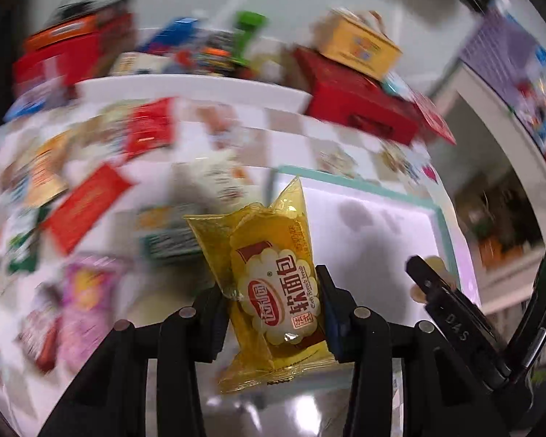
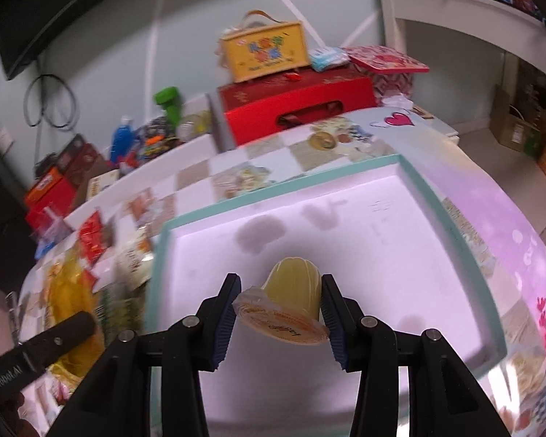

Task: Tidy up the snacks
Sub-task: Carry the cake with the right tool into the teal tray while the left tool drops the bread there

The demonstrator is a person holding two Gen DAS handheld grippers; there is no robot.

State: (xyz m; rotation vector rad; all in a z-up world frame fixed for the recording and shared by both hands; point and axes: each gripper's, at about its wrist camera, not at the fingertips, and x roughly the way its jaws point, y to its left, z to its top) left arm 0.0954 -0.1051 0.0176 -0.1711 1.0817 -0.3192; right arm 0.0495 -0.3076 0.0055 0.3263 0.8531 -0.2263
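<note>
My left gripper (image 1: 273,302) is shut on a yellow soft-bread packet (image 1: 273,284) and holds it upright above the left edge of the white tray with a teal rim (image 1: 364,185). My right gripper (image 2: 281,309) is shut on a yellow jelly cup (image 2: 291,298), tilted with its foil lid toward the camera, above the tray (image 2: 451,233). The right gripper also shows at the right in the left wrist view (image 1: 436,291). The left gripper's finger (image 2: 47,342) and the yellow packet (image 2: 69,291) show at the left in the right wrist view.
Several loose snack packets (image 1: 87,204) lie on the patterned tablecloth left of the tray. A red box (image 2: 295,105) with a yellow case (image 2: 265,51) on top stands behind the table. More boxes and bottles (image 2: 127,142) sit on a white ledge at the back left.
</note>
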